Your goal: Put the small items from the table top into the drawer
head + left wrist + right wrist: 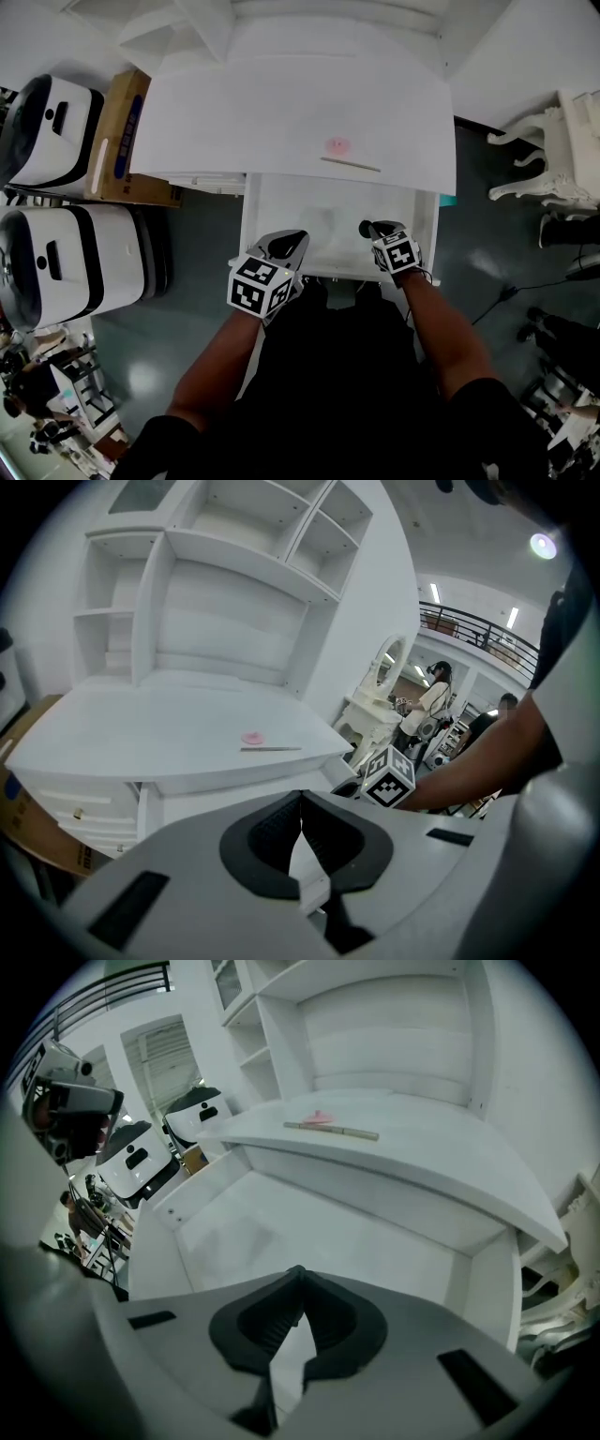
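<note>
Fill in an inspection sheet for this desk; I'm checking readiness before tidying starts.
Surface: white desk top, two items on it.
Job's things: small pink round piece and thin tan stick lie close together; open white drawer looks empty.
Clutter: brown cardboard box beside the desk.
Grippers: left gripper and right gripper near the drawer's front edge, fingers together, holding nothing.
Cables: black cable on the floor, right.
Surroundings: white-and-black machines, white carved furniture.

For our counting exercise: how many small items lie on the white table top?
2: a pink disc on the table top, right of middle, and a thin stick just in front of it. None seems hidden.
</note>
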